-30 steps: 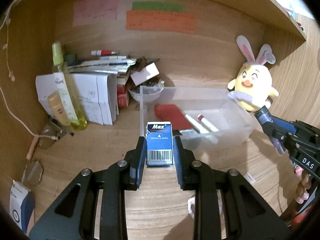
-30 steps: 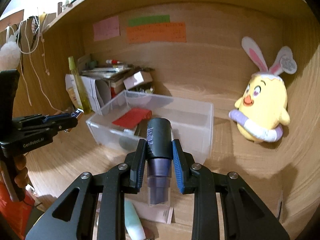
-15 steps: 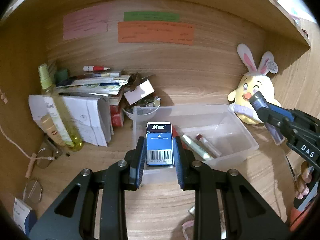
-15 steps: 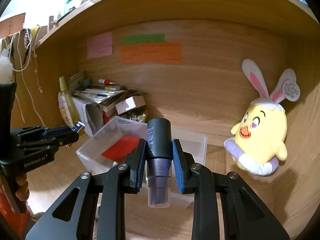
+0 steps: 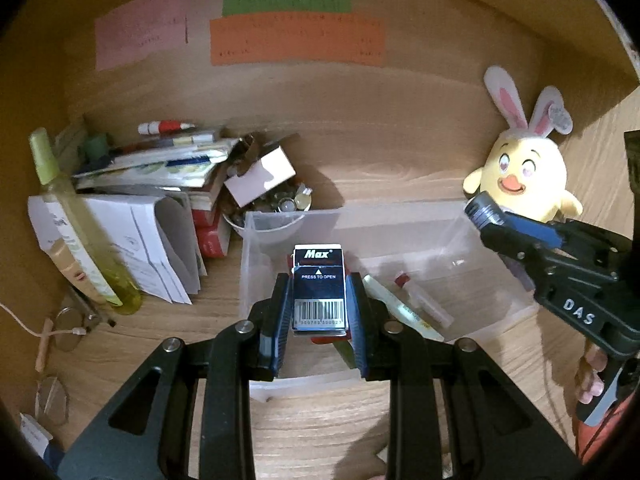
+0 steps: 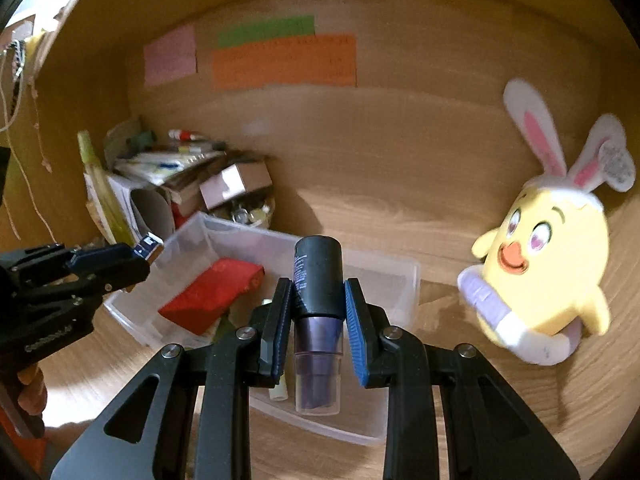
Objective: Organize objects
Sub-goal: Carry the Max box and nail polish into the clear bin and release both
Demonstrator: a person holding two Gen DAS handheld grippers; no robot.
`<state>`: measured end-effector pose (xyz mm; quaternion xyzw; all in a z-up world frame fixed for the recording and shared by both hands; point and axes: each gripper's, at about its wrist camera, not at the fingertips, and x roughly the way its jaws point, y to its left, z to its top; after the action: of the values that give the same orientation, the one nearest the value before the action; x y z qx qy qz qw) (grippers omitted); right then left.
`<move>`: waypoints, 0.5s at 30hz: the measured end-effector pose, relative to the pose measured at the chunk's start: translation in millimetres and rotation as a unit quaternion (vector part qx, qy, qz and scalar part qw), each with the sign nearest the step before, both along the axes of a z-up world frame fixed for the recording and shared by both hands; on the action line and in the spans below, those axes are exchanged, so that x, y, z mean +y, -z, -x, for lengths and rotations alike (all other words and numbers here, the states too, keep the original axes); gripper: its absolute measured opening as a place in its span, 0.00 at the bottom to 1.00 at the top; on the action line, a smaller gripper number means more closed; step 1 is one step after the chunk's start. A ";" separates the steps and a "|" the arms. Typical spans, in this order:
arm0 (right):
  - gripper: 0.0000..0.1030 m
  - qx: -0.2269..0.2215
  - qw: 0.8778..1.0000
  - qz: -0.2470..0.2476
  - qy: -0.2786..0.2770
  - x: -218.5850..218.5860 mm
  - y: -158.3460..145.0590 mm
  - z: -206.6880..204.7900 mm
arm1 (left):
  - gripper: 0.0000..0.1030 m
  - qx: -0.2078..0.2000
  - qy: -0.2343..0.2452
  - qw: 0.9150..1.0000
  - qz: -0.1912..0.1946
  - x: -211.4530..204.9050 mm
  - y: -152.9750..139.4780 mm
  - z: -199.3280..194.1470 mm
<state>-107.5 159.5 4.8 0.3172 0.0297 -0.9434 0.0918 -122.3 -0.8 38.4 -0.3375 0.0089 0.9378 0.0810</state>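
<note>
Both grippers hover over the bin [image 5: 496,220], left [image 5: 319,312] clamping the staple box [image 5: 319,280], right [image 6: 316,320] the bottle [image 6: 318,280].

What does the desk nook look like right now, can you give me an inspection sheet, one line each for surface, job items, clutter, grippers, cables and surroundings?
Surface: wooden desk, worn grain.
Job's things: clear bin holds a red packet and tubes.
Clutter: paper stack, spray bottle, bowl of small bits.
Grippers: left gripper shut on Max box; right gripper shut on dark bottle.
Cables: cord at left.
Surroundings: plush chick, sticky notes on back wall.
</note>
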 end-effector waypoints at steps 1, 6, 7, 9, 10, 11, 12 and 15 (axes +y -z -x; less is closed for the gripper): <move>0.23 -0.007 1.000 0.001 0.001 0.6 4.5 3.8 | 0.26 -0.003 0.000 1.000 0.000 0.1 2.3 2.8; 0.23 -0.038 0.999 0.005 0.001 4.6 25.0 18.1 | 0.26 -0.019 0.005 1.000 0.002 1.7 13.8 14.4; 0.23 -0.042 0.999 0.004 0.000 4.7 27.6 19.7 | 0.26 -0.022 0.006 1.000 0.004 2.7 16.4 16.6; 0.23 -0.050 0.999 0.001 -0.001 4.4 33.2 22.9 | 0.26 -0.029 0.008 1.000 0.006 4.1 21.7 21.0; 0.23 -0.053 0.999 0.000 -0.001 4.1 35.6 24.3 | 0.26 -0.033 0.009 0.999 0.006 4.7 24.5 23.2; 0.23 -0.057 0.998 -0.002 -0.003 3.4 38.3 25.7 | 0.26 -0.037 0.011 0.999 0.005 5.2 27.5 25.4; 0.23 -0.060 0.998 -0.003 -0.004 2.5 40.2 26.8 | 0.26 -0.042 0.012 0.999 0.005 5.7 30.2 27.3; 0.23 -0.067 0.998 -0.008 -0.008 -0.8 45.2 29.1 | 0.26 -0.054 0.016 0.998 0.004 7.2 38.7 33.0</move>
<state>-136.6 158.8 -40.4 0.3804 0.0339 -0.9189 0.0983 -155.2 6.4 -0.3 -0.3881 0.0136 0.9166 0.0952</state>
